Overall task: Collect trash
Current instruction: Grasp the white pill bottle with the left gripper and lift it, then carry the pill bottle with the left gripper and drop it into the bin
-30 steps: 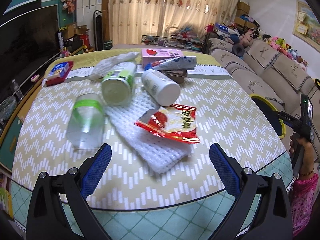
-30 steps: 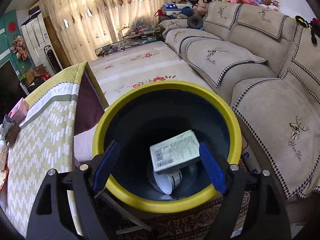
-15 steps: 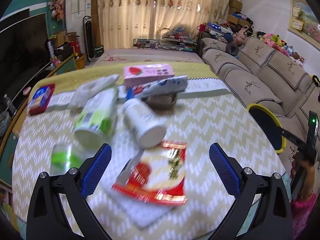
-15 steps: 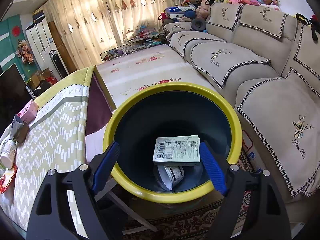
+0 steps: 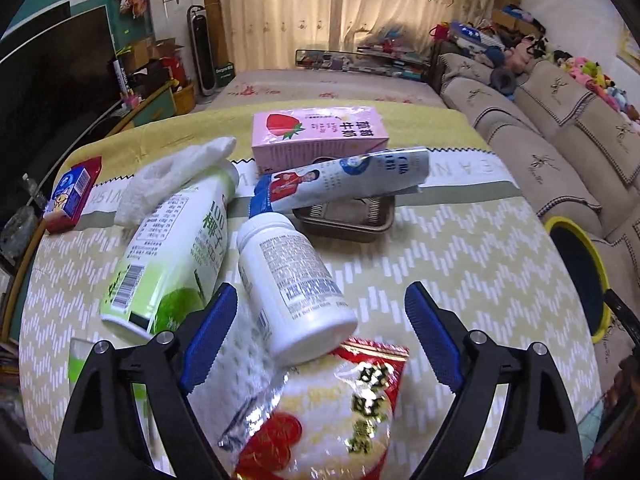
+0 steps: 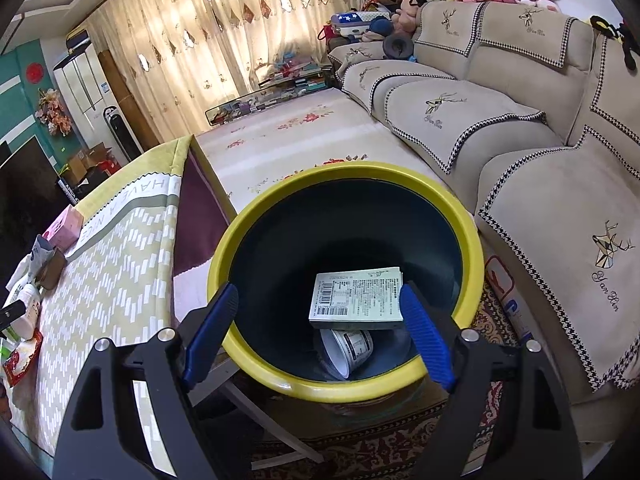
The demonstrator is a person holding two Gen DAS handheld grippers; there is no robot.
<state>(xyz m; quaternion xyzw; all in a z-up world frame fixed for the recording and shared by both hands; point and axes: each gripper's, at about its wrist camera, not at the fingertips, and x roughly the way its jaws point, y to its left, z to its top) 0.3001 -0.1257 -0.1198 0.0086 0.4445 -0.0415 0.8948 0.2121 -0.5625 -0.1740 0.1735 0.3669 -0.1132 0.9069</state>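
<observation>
Now I'm closing my left claw (image 5: pixel 316 334), still gaping, around the white bottle (image 5: pixel 292 284): light, stiff, slick, so I'm taking its middle; the right claw (image 6: pixel 318 336) is hanging wide and empty over the bin (image 6: pixel 468 240).

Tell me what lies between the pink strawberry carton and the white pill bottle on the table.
In the left wrist view, a rolled blue-and-white packet lies across a small brown tray, both between the pink strawberry carton and the white pill bottle.

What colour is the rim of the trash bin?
Yellow, around a dark inside; the bin rim shows best in the right wrist view.
</observation>
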